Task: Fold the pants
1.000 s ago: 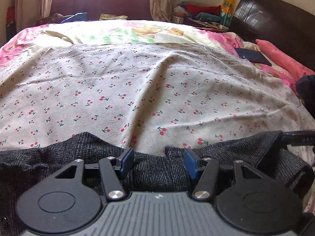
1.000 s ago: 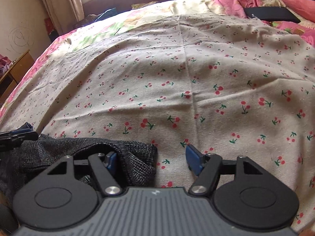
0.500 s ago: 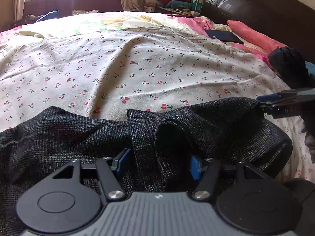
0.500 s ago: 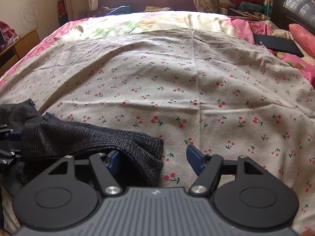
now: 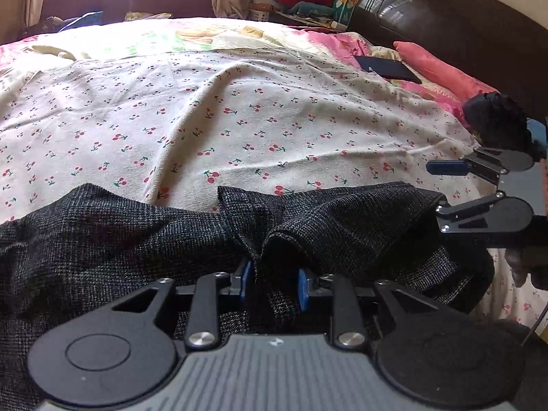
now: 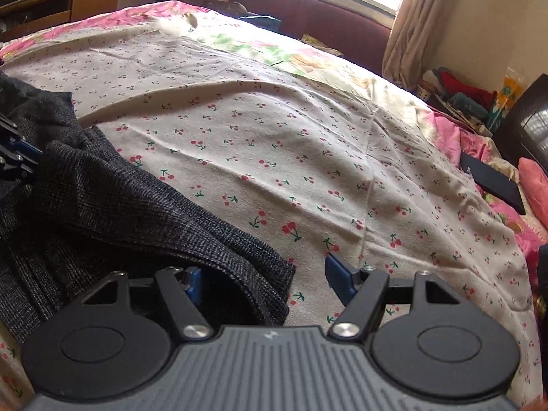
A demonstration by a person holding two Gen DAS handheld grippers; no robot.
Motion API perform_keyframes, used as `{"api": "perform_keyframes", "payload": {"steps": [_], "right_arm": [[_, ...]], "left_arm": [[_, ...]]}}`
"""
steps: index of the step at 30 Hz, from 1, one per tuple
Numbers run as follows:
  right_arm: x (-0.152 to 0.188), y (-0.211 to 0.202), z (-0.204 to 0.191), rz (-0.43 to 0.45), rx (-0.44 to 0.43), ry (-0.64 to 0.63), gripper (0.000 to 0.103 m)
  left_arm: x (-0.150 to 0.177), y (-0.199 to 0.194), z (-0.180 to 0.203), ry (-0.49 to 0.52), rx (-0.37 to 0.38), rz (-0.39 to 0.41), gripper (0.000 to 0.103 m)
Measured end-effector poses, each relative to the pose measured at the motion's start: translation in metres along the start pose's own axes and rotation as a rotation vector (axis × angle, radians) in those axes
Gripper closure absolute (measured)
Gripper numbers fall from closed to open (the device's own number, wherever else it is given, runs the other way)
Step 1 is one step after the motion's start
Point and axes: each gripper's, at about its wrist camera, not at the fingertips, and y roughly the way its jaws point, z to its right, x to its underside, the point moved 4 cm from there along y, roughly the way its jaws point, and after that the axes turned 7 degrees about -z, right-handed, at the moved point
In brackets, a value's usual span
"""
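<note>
while its jaws close on a raised fold of the dark grey pants [image 5: 342, 226], the left gripper [image 5: 274, 286] pinches cloth between blue pads. the right gripper [image 6: 263, 279] gapes, hem against one finger. beyond lies the cherry-print sheet [image 5: 239, 120].

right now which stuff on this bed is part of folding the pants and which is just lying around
Part of the job:
- dark pants
- left gripper, jaws closing on a fold of the pants
- right gripper, jaws open at the pants' edge
- cherry-print sheet under them

Just lying about:
- black tablet
- pink pillow
- clutter beside the headboard
</note>
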Motion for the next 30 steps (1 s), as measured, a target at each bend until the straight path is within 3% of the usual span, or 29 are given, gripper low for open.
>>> {"api": "perform_keyframes", "payload": {"steps": [2, 4, 5, 6, 7, 8, 11, 15, 18, 19, 20, 21, 23, 25, 28, 30], "right_arm": [[-0.007, 0.007, 0.004, 0.011, -0.043, 0.029, 0.033], [-0.012, 0.015, 0.015, 0.012, -0.112, 0.128, 0.035], [-0.012, 0.019, 0.023, 0.006, -0.158, 0.198, 0.036], [-0.010, 0.023, 0.030, -0.008, -0.212, 0.278, 0.042], [-0.006, 0.028, 0.037, -0.028, -0.277, 0.362, 0.051], [-0.002, 0.030, 0.045, -0.044, -0.345, 0.455, 0.053], [0.005, 0.019, 0.058, -0.036, -0.517, 0.652, 0.072], [-0.013, -0.010, 0.054, -0.003, -0.602, 0.640, 0.075], [-0.041, -0.004, 0.043, -0.035, -0.731, 0.567, 0.072], [-0.049, 0.005, 0.040, -0.046, -0.736, 0.552, 0.071], [-0.060, 0.023, 0.031, -0.078, -0.719, 0.520, 0.060], [-0.068, 0.041, 0.022, -0.128, -0.706, 0.467, 0.042], [-0.076, 0.081, 0.007, -0.237, -0.617, 0.381, 0.029], [-0.077, 0.092, 0.000, -0.258, -0.615, 0.376, 0.028], [-0.074, 0.075, 0.007, -0.219, -0.628, 0.378, 0.030], [-0.066, 0.058, 0.020, -0.186, -0.560, 0.405, 0.030]], "left_arm": [[0.001, 0.011, 0.005, 0.029, 0.010, -0.019, 0.042], [0.001, 0.014, 0.010, 0.049, -0.008, -0.013, 0.044], [-0.001, 0.011, 0.010, 0.039, -0.003, -0.002, 0.050], [-0.002, 0.006, 0.007, 0.007, 0.028, 0.005, 0.066], [-0.003, 0.001, 0.003, -0.027, 0.073, 0.009, 0.067], [-0.005, -0.009, -0.004, -0.084, 0.135, 0.022, 0.067], [-0.007, -0.032, -0.010, -0.158, 0.223, 0.054, 0.069], [-0.005, -0.068, -0.015, -0.249, 0.352, 0.084, 0.069], [0.000, -0.078, -0.032, -0.314, 0.360, 0.084, 0.069], [0.002, -0.074, -0.043, -0.342, 0.339, 0.082, 0.069], [0.005, -0.066, -0.055, -0.380, 0.317, 0.070, 0.069], [0.009, -0.053, -0.070, -0.439, 0.303, 0.044, 0.070], [0.019, -0.037, -0.091, -0.529, 0.278, 0.011, 0.072], [0.028, -0.033, -0.098, -0.543, 0.251, -0.007, 0.085], [0.037, -0.035, -0.098, -0.538, 0.267, -0.007, 0.086], [0.040, -0.034, -0.096, -0.516, 0.262, -0.012, 0.086]]}}
